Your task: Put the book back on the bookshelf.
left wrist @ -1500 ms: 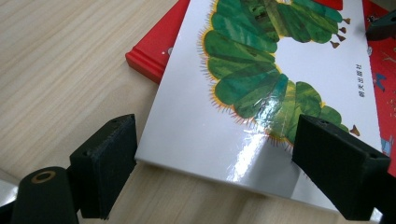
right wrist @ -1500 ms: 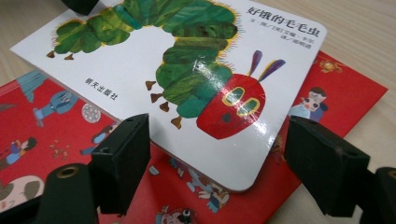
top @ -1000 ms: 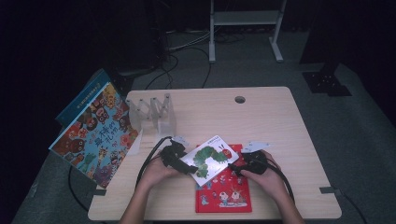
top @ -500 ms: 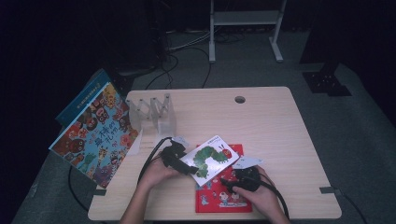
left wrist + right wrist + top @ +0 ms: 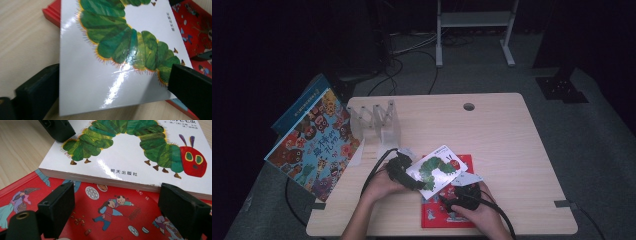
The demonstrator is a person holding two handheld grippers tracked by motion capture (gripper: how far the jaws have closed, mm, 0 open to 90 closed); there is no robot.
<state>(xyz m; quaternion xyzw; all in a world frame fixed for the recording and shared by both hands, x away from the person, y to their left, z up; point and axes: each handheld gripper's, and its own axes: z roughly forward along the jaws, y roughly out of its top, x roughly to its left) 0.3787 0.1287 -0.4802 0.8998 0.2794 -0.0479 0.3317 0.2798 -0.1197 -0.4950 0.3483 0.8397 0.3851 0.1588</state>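
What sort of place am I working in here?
Probably a recording studio or lab corner: a pale wooden table with picture books, black curtained surroundings, loose cables on the floor and a metal stand behind.

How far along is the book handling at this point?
Done: the white caterpillar book lies askew on top of the red book, both flat on the table. In hand: the left gripper, jaws just opening, straddles the white book's corner. The right gripper, jaws also just opening, faces its edge above the red cover. Left: neither book is lifted, and the clear rack stands empty.
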